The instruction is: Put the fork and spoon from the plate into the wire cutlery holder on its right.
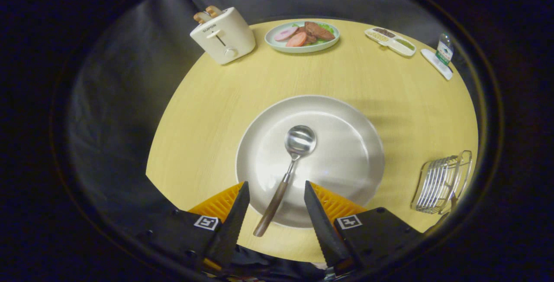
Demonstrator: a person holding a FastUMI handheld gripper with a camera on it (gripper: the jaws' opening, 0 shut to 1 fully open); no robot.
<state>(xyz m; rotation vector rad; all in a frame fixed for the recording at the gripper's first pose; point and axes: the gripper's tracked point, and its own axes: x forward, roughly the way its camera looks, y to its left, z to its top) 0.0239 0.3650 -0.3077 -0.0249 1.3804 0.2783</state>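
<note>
Spoon handle lies between our open fingers, bowl pointing away

We hold the gripper point(277, 206) wide, its fingers clear of everything, straddling the near rim of the white plate point(346, 160); the spoon point(288, 173) lies on that plate with its long axis running nearly straight ahead of us, tilted slightly so the dark wooden handle comes back between the fingers and overhangs the rim while the shiny steel bowl sits beyond them at the plate's middle; we make out no fork on the plate; the wire cutlery holder point(441, 184) stands on the round wooden table point(207, 113) to the plate's right, well apart from the spoon
</note>
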